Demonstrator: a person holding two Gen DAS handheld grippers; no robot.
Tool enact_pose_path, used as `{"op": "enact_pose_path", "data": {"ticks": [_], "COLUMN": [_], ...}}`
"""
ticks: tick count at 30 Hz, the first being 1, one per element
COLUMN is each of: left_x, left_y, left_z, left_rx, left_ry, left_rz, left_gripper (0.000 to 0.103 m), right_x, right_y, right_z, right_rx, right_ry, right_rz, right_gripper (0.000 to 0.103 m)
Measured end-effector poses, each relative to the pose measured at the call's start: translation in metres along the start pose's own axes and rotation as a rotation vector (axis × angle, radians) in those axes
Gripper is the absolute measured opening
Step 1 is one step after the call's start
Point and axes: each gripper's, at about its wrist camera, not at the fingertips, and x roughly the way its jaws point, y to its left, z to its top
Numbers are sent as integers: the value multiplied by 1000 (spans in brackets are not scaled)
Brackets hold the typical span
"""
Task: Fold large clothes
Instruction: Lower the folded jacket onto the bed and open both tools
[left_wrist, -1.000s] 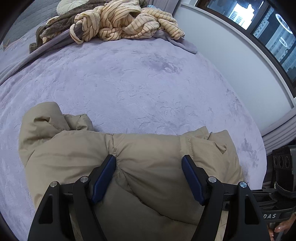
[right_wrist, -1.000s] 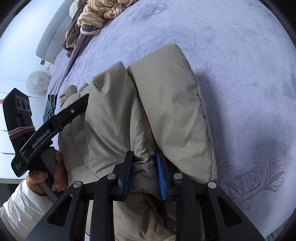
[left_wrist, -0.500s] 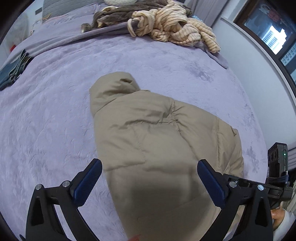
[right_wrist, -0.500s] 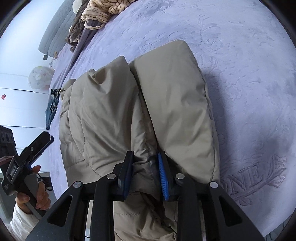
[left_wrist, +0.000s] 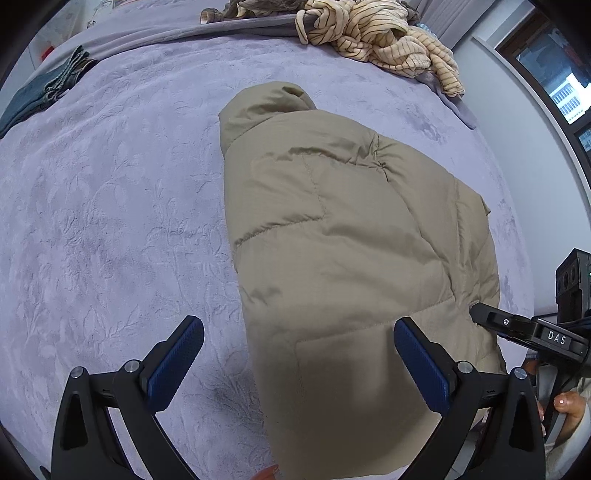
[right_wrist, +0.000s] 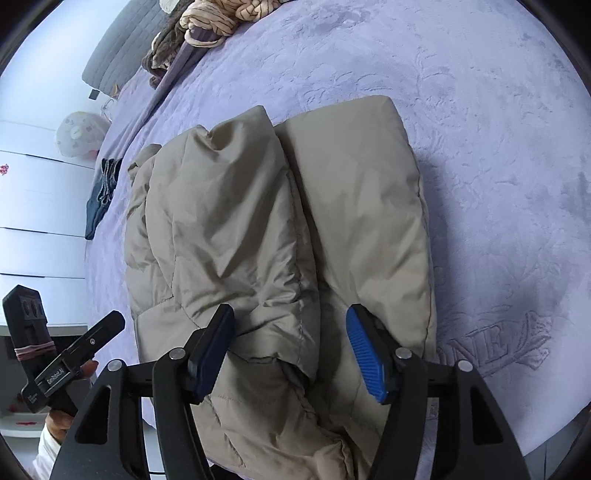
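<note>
Tan puffer jacket (left_wrist: 343, 236) lies folded on the lilac bedspread (left_wrist: 110, 221), near edge of the bed, sleeves laid side by side so the bundle stays compact. Right gripper (right_wrist: 290, 349): jaws have just been opening, pads off the fabric, jacket between them, likely releasing. Left gripper (left_wrist: 295, 363): jaws wide, empty, at the jacket's near left edge. Striped clothes pile (left_wrist: 380, 40) waits far side.

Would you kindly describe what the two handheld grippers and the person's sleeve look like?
Both the left gripper and the right gripper have black angular fingers with ribbed blue pads and silver pivot bolts. One handle reads "DAS", the other "GenRobot.AI". The sleeve is white.
</note>
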Motion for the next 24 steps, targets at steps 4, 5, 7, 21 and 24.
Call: {"op": "enact_pose_path", "data": {"ticks": [4,5,7,21,24], "left_x": [2,1,0,-17,-21], "left_y": [6,7,10,33,40], "left_z": [-8,-10,-13,-29,-31], "left_rx": [-7,-10,-5,33,37], "left_ry": [17,18,24,10,4], "left_rz": [-6,-12,-24,-73,-96], "left_gripper": [103,103,103,103,103], "right_x": [-4,-6,-11,-34,-40], "right_y": [5,6,9,0,-2], "right_z": [-5,-7,-10,-47,-52], "right_rx": [12,7,3,86,111], "right_ry": [-18,-23,-37,-123,-144], "right_rz": [-13,-19,-31,-109,-109], "right_gripper": [72,76,82,82,82]}}
